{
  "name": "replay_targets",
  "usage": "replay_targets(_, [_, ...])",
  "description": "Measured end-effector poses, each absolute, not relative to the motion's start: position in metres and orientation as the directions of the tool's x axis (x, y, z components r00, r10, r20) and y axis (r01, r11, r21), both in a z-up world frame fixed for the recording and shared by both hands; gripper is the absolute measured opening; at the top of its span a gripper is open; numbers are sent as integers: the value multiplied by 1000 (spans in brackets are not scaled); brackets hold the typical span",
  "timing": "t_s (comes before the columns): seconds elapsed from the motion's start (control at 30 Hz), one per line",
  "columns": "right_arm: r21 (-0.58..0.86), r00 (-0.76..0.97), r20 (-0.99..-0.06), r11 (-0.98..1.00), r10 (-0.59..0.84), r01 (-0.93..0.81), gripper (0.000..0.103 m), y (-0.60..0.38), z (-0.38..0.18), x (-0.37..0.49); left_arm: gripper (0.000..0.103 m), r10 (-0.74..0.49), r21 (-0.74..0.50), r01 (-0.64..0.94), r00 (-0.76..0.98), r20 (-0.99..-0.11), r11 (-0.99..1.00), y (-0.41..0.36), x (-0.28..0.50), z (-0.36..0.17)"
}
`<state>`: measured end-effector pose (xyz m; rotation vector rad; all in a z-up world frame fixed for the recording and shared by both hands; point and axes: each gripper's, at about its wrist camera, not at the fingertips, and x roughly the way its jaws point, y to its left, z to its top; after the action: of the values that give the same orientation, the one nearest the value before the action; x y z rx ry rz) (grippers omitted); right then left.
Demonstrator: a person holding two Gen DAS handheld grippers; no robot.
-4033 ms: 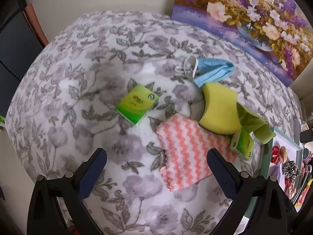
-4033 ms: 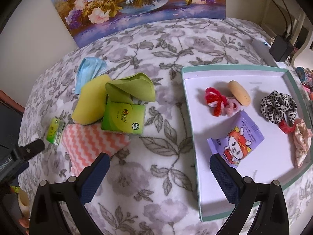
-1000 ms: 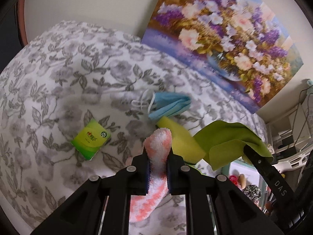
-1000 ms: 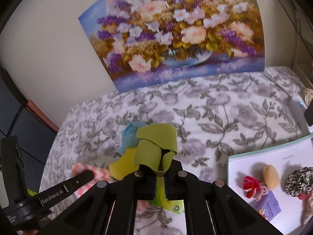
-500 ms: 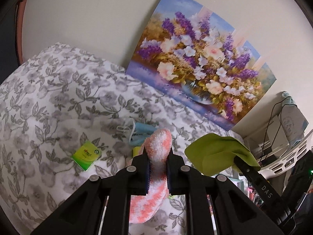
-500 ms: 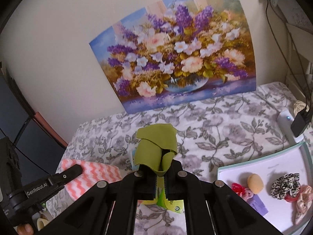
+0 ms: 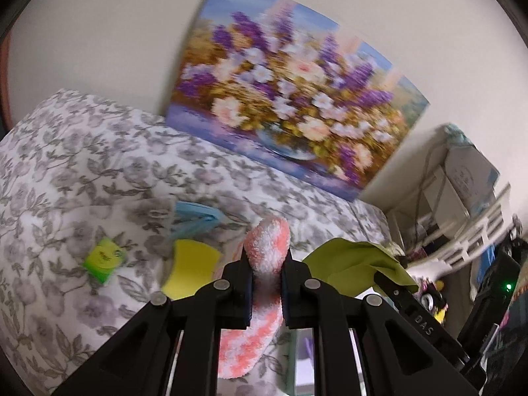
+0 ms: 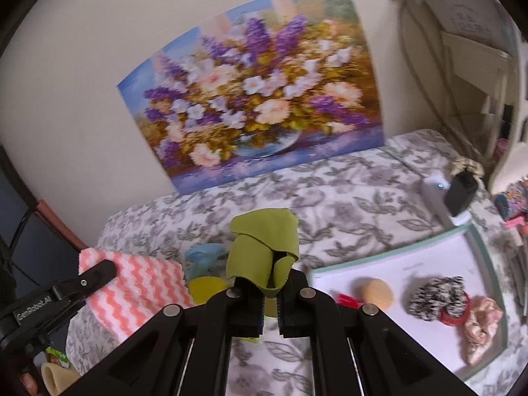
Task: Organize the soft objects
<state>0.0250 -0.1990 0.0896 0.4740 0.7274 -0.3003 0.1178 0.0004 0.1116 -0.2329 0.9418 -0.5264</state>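
Note:
My left gripper [image 7: 266,275] is shut on a fluffy pink-and-white zigzag cloth [image 7: 269,247], which hangs lifted above the floral bedspread [image 7: 82,171]; the same cloth [image 8: 142,283] shows at the left of the right wrist view. My right gripper [image 8: 271,292] is shut on a folded olive-green cloth [image 8: 264,247], also raised, and that cloth [image 7: 349,264] appears beside my left gripper. On the bed below lie a yellow sponge cloth [image 7: 191,269], a blue face mask [image 7: 194,219] and a green tissue pack [image 7: 104,259].
A white tray with a teal rim [image 8: 429,257] at the right holds a leopard scrunchie [image 8: 435,297], a pink scrunchie [image 8: 481,323], a beige sponge [image 8: 376,292] and a red hair tie [image 8: 343,298]. A flower painting [image 8: 254,99] leans on the wall. Shelves and cables crowd the right.
Both grippers have risen off the bed, carrying the zigzag cloth and the green cloth up. The bed items look smaller and lower, and the tray has come further into the right view.

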Motion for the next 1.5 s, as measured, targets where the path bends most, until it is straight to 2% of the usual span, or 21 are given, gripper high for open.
replay_targets(0.6, [362,660,-699,660,-274,658,5,-314,79,-58,14,-620,-392,544,334,-710,742,-114,60,104])
replay_targets(0.87, [316,583,-719,569,-379,759,5,-356,66,-86,14,-666,-436,595,238,-707,676,-154,40,81])
replay_targets(1.03, [290,535,-763,549,-362,784,5,-369,39,-84,14,-675,-463,596,188,-714,656,-171,37,58])
replay_targets(1.5, [215,435,-854,566,-287,796,5,-371,-18,-66,14,-579,-434,514,158,-800,740,-186,48,-10])
